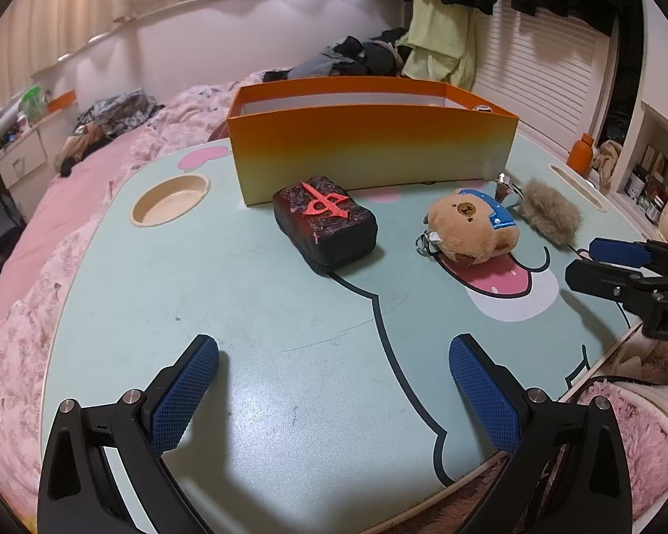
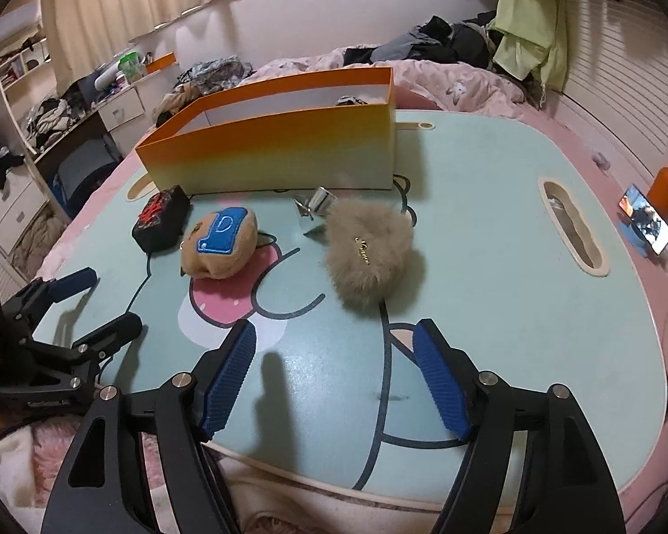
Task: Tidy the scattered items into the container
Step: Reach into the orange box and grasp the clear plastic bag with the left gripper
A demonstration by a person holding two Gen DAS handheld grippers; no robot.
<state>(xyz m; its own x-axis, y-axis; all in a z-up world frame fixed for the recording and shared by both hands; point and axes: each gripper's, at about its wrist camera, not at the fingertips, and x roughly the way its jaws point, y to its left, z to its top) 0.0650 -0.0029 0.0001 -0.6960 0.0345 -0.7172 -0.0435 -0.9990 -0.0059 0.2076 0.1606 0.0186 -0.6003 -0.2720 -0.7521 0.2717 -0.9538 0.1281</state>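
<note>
Blue-padded, the left gripper [image 1: 334, 351] and right gripper [image 2: 334, 338] hover wide apart and hold nothing above the near edge of the mint cartoon lap table [image 1: 267, 311]. Beyond them lie a bear plush [image 2: 220, 242], a furry pouch [image 2: 369, 253] and a black block with a red glyph [image 1: 325, 222]. Farthest stands the orange box [image 1: 369, 147], just behind the block.

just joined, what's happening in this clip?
Tidy-up, nothing grabbed yet. Left gripper and right gripper both hang open and empty over the near edge of the cartoon lap table. The black block with a red symbol, the bear plush and the fluffy beige pouch lie on the table in front of the orange box. Something small already sits inside the box; it's unclear what.
</note>
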